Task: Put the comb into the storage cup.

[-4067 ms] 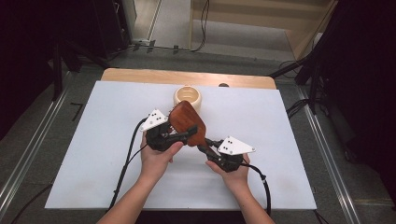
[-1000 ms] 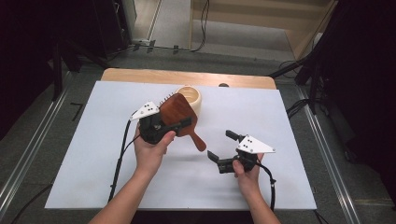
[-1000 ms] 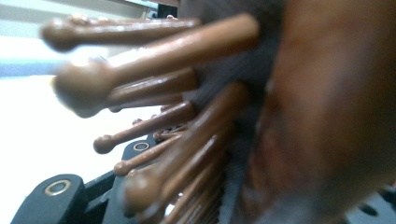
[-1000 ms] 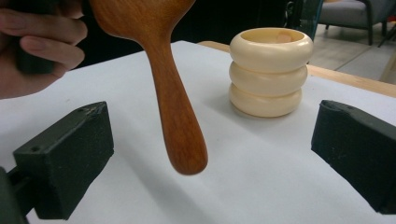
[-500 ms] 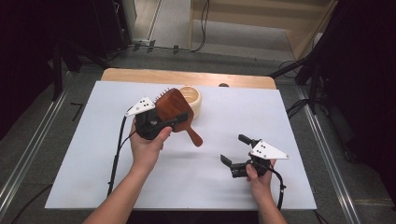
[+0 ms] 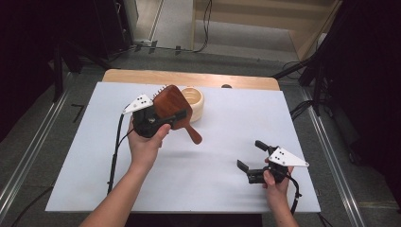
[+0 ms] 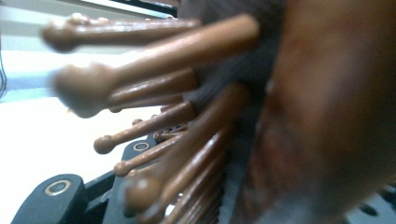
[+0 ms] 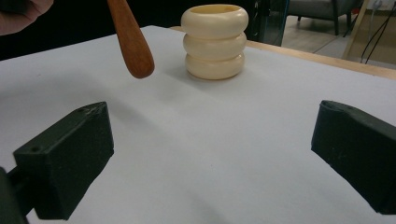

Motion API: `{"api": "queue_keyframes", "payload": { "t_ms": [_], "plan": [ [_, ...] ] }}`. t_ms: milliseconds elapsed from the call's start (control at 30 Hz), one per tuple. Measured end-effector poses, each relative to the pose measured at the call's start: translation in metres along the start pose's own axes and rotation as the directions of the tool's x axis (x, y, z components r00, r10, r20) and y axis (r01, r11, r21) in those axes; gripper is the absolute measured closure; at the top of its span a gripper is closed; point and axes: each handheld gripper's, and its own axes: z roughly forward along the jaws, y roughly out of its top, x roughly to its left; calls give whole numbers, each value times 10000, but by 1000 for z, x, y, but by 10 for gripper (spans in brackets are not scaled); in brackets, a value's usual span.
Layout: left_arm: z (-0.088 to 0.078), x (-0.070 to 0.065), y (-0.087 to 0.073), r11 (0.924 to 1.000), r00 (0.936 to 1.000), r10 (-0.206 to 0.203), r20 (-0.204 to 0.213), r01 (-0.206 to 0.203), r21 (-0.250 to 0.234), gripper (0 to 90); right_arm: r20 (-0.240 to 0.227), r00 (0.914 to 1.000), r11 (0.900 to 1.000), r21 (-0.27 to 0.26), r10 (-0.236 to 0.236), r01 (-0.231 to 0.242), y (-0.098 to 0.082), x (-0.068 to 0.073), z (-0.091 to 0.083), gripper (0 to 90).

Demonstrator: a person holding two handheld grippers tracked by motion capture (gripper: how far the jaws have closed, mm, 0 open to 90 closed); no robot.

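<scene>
While lit: white table sheet [image 6: 198, 170] | wooden edge [image 6: 189, 77] | dark room

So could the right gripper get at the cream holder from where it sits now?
Probably yes. The right gripper stands open and empty, and bare white table lies between it and the cream holder. The hairbrush handle hangs off to one side, shut in the left gripper.

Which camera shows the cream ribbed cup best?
The right gripper view: the cream ribbed cup stands whole and close on the white sheet. In the high view the wooden hairbrush partly covers it.
</scene>
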Motion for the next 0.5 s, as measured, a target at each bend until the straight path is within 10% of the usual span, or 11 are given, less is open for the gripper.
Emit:
{"api": "queue_keyframes", "payload": {
  "t_ms": [500],
  "plan": [
    [-2, 9, 10, 9998, 9999, -25, -140, 22, -209, 581, 262, 9993, 9996, -1, 271, -271, -12, -12, -19, 0]
  ]
}}
